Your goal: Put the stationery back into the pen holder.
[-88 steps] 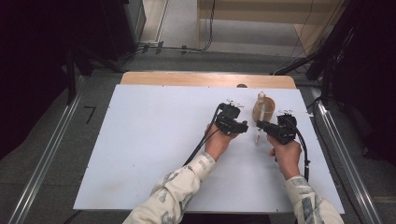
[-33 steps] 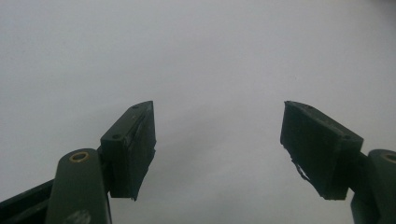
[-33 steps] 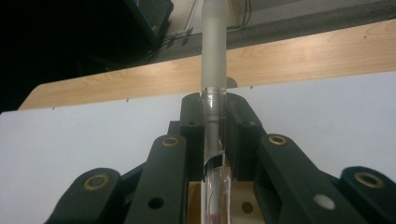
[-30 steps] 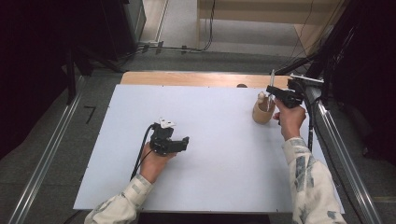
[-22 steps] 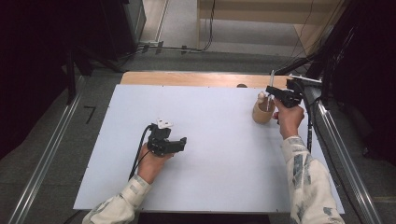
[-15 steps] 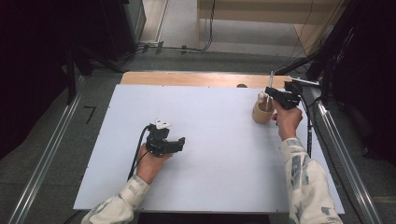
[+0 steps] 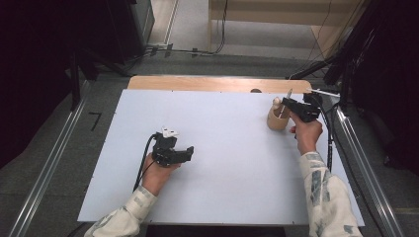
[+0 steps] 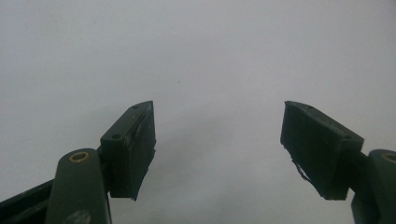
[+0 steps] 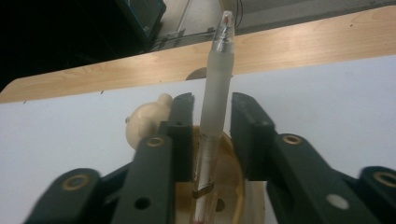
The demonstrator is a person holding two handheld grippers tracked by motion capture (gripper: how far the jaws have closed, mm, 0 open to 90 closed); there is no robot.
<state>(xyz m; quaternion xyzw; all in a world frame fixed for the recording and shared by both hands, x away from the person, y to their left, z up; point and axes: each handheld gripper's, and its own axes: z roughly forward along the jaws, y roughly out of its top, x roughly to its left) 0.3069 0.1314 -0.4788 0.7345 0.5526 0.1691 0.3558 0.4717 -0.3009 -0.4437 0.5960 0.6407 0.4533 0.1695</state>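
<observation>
1. Hovering over the wooden pen holder (image 7: 277,118), the right gripper (image 7: 288,103) is standing at the far right part of the white table (image 7: 222,148), with the person's hand just behind the holder on the near side.

2. Looking along that gripper's own view, its jaws are sitting to either side of a translucent pen (image 9: 215,93) (a small gap seems to be showing on each side of the barrel, so I judge them loosened, not clamping). The pen is standing nearly upright, its lower end down inside the holder (image 9: 224,186) and its tip pointing up past the jaws.

3. Judging from that, the pen is already being lodged in the holder; what is left is drawing the right gripper clear without knocking the pen or tipping the holder.

4. A rounded wooden knob (image 9: 144,119) is showing at the holder's rim, on the side away from the gripper.

5. The left gripper (image 7: 188,151) is resting well away from the holder, toward the near left of the table, its jaws spread wide and gripping nothing.

6. Reading labels is getting me nowhere: no brand or writing is showing on the pen, the holder or the grippers (a gold band on the pen's barrel is too blurred to read).
</observation>
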